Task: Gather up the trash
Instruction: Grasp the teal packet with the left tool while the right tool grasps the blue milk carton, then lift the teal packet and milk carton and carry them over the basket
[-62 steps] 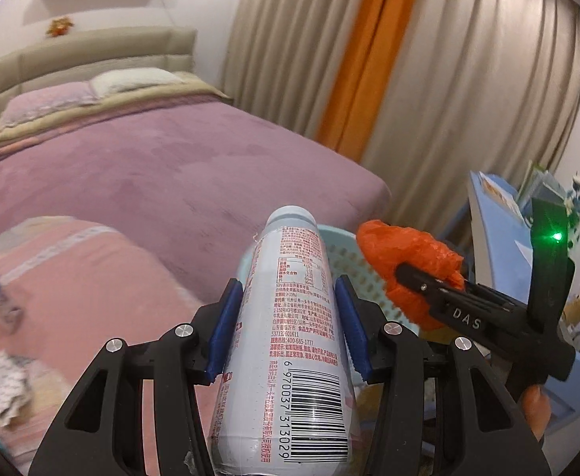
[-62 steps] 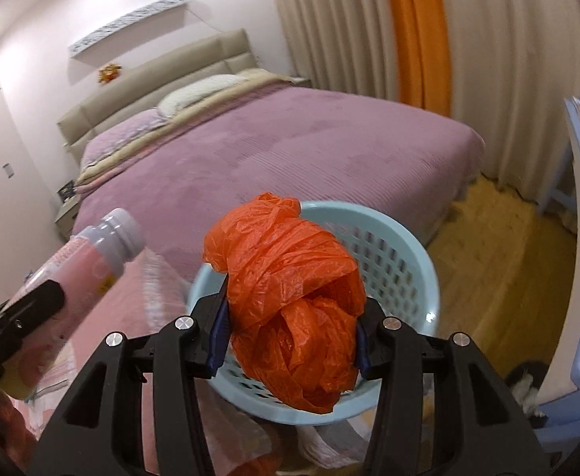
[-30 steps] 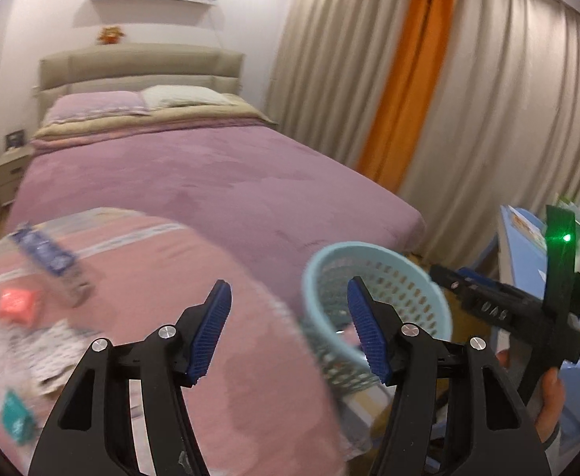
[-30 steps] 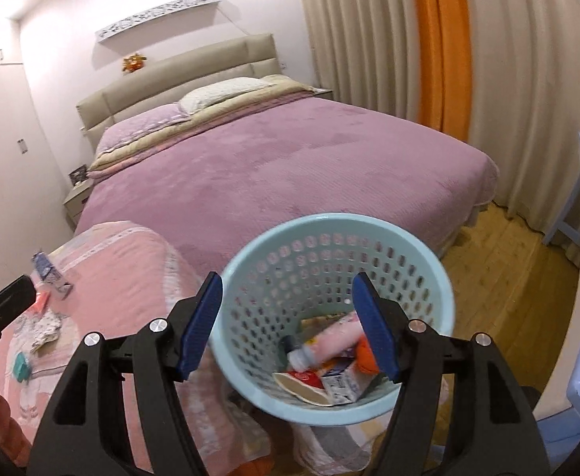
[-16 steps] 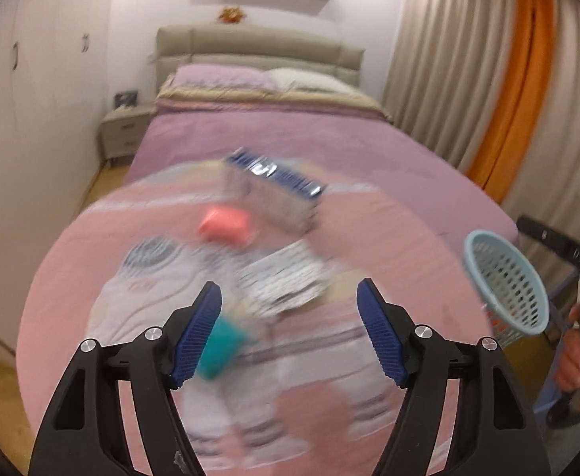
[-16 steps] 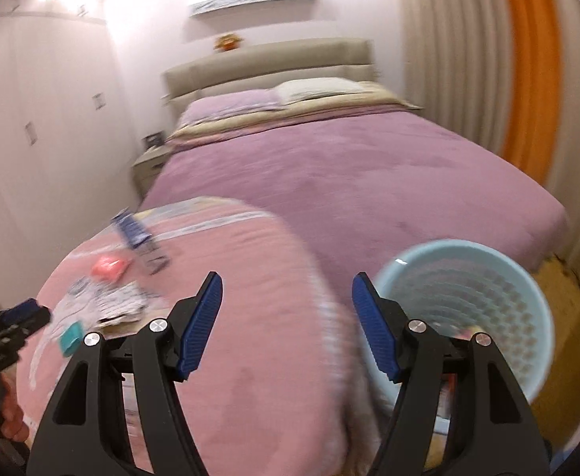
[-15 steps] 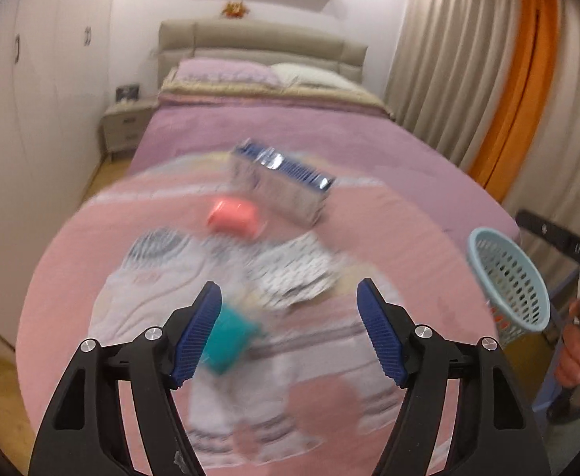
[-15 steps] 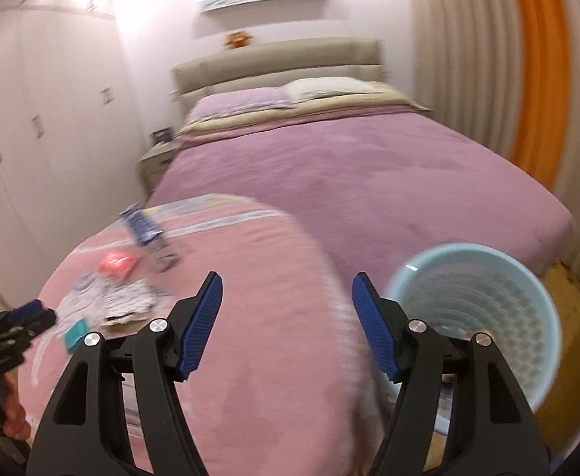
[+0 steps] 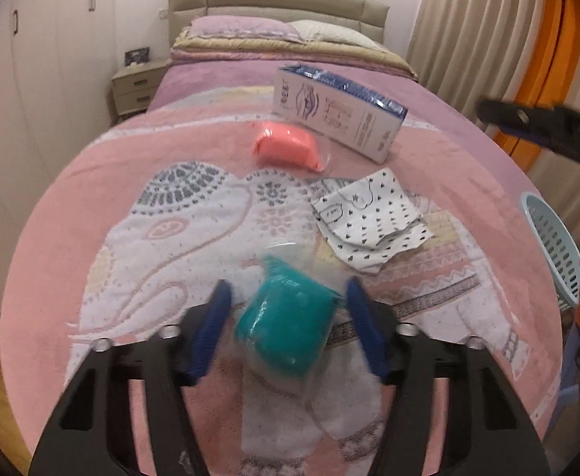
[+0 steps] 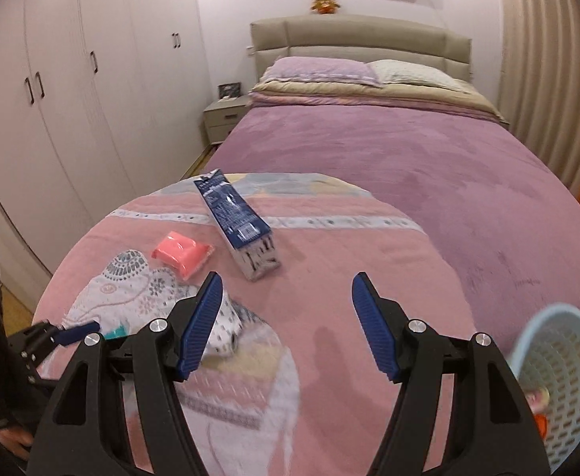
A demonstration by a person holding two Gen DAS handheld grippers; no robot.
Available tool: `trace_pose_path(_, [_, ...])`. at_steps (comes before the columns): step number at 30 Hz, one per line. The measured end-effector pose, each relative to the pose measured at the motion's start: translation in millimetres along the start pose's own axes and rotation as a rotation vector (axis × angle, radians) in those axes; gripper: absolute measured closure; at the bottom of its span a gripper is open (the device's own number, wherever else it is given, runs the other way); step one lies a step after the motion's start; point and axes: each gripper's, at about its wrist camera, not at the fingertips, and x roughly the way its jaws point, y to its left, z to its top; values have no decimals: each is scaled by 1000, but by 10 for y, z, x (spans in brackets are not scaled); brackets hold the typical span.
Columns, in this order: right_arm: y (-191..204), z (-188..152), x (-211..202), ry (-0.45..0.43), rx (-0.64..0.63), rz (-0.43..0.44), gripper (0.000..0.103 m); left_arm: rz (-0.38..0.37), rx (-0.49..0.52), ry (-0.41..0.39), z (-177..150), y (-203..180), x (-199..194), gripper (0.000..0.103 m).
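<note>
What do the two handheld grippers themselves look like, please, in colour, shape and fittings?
Both the left gripper and the right gripper are black, angular frames with triangular cut-outs and silver screw heads. Each carries two ribbed blue fingers. No cables or sleeves show.

Teal packet (image 9: 284, 331) in clear wrap. Coral-pink packet (image 9: 286, 146), glossy. Carton (image 9: 337, 113): white sides with dark blue print, dark blue top. Crumpled paper (image 9: 371, 218): white with small black hearts. Cloth (image 9: 91, 198): pink, with a white elephant motif and grey dotted ornaments. Basket (image 10: 559, 377): pale blue, perforated. Bed (image 10: 409, 150): mauve cover, beige headboard. Both grippers: black frames, blue ribbed pads (image 10: 200, 323).
</note>
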Motion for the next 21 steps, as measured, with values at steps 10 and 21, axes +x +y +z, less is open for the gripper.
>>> trace_pose_path(10, [281, 295, 861, 53, -63, 1, 39, 3, -8, -60, -71, 42, -68, 66])
trace_pose_path(21, [311, 343, 1260, 81, -59, 25, 44, -25, -46, -62, -69, 124, -51, 66])
